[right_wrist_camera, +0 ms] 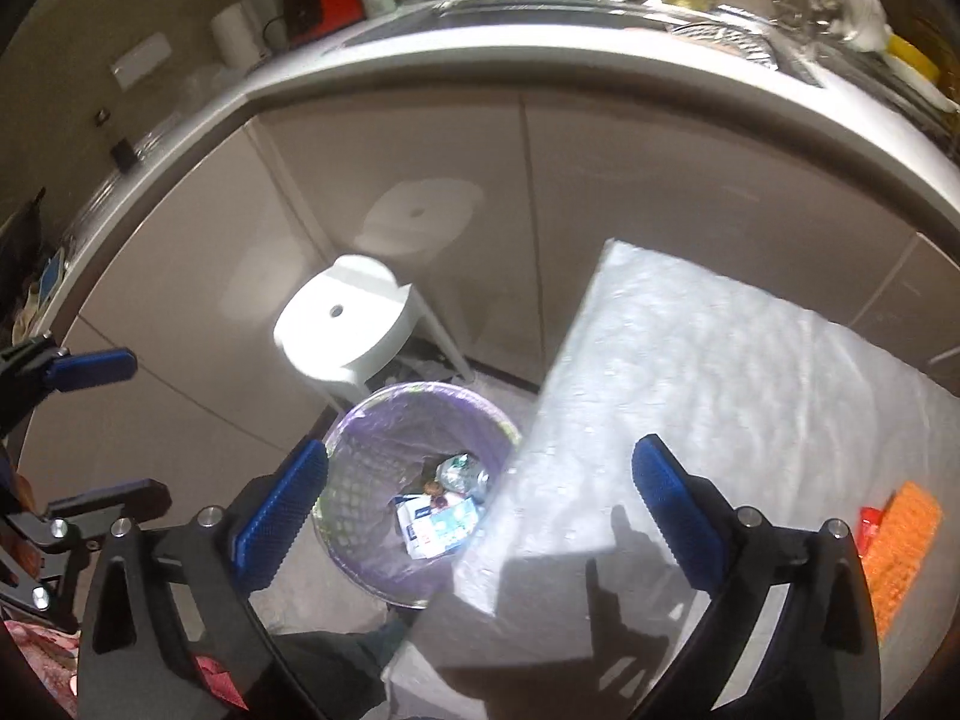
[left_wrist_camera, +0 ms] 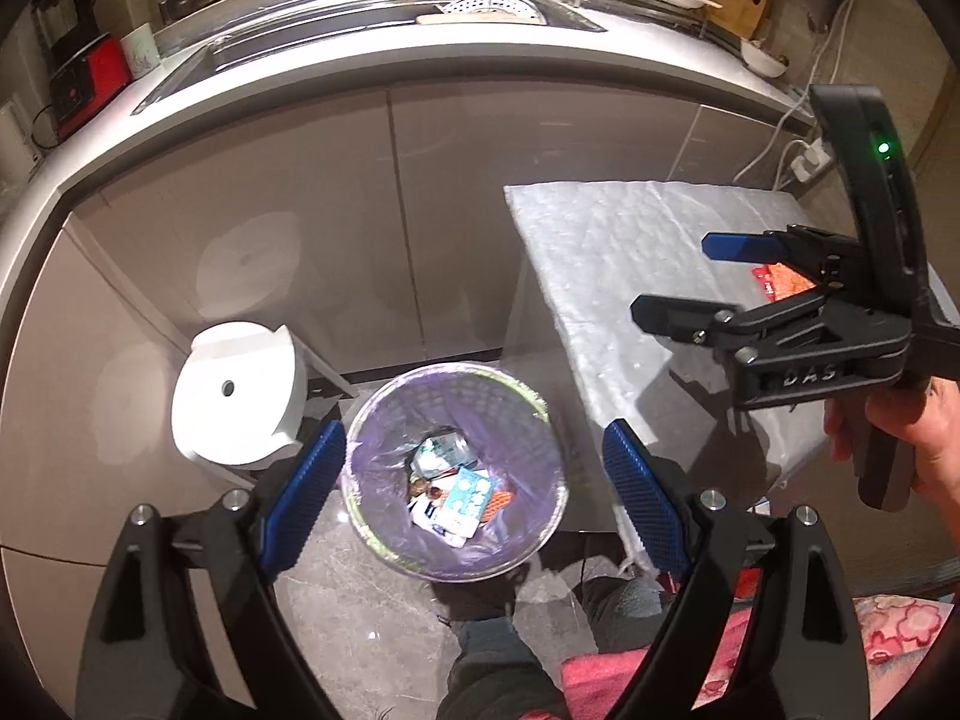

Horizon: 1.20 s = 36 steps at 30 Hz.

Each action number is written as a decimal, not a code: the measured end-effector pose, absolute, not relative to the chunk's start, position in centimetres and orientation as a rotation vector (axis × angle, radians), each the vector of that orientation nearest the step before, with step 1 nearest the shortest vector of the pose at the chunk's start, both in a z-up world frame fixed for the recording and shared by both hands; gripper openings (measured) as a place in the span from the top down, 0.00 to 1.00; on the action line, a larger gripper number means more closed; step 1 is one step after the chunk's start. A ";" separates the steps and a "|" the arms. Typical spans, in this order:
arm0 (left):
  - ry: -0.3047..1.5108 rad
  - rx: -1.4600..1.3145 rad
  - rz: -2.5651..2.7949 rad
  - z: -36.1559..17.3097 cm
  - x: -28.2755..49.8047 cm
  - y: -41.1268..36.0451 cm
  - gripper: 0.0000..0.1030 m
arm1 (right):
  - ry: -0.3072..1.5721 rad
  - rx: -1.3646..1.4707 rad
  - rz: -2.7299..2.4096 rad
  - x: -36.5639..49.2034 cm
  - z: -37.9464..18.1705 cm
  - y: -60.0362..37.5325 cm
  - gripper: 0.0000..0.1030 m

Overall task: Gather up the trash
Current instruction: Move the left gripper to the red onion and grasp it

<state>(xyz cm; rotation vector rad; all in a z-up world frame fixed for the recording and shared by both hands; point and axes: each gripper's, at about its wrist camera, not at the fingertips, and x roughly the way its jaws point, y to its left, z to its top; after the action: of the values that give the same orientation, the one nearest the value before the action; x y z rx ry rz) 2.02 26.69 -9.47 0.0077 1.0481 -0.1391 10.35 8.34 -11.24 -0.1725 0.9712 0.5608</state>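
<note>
Both claws, left [left_wrist_camera: 474, 492] and right [right_wrist_camera: 480, 510], gape wide and empty above a purple-lined mesh bin [left_wrist_camera: 384, 420] on grey stone floor [left_wrist_camera: 360, 612], beside a white bubble-wrapped desk [right_wrist_camera: 720, 372] and curved kitchen counter [left_wrist_camera: 300, 96].

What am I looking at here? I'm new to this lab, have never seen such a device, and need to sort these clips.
No robot arm: a person holds a black clamp-like tool in each hand, each with two blue-padded fingers and a fisheye camera looking along them. The left-wrist picture shows the left gripper open and empty above a round purple-lined mesh trash bin on the floor, already holding wrappers and cartons. The right gripper appears there from the side, also open and empty, over a table covered in white bubbly padding. The right-wrist picture shows its own view; on the padding lies an orange packet with something red beside it. A round white stool stands next to the bin.
</note>
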 end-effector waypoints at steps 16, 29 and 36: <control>1.054 0.072 -0.360 -9.4 5.5 11.0 0.19 | 0.986 0.114 0.168 12.9 -12.1 -18.0 0.04; 1.131 0.148 -0.560 -14.5 7.5 -1.6 0.19 | 1.079 0.114 0.200 15.5 -15.1 -22.6 0.10; 1.184 0.224 -0.644 -18.8 9.5 -6.8 0.25 | 1.093 0.098 0.209 14.6 -14.9 -24.6 0.10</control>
<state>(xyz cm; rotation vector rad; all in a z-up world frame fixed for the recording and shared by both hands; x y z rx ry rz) 9.46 -6.77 -18.76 0.2236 1.1839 -0.6445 14.62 -24.65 -14.88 0.0977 1.0925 0.2091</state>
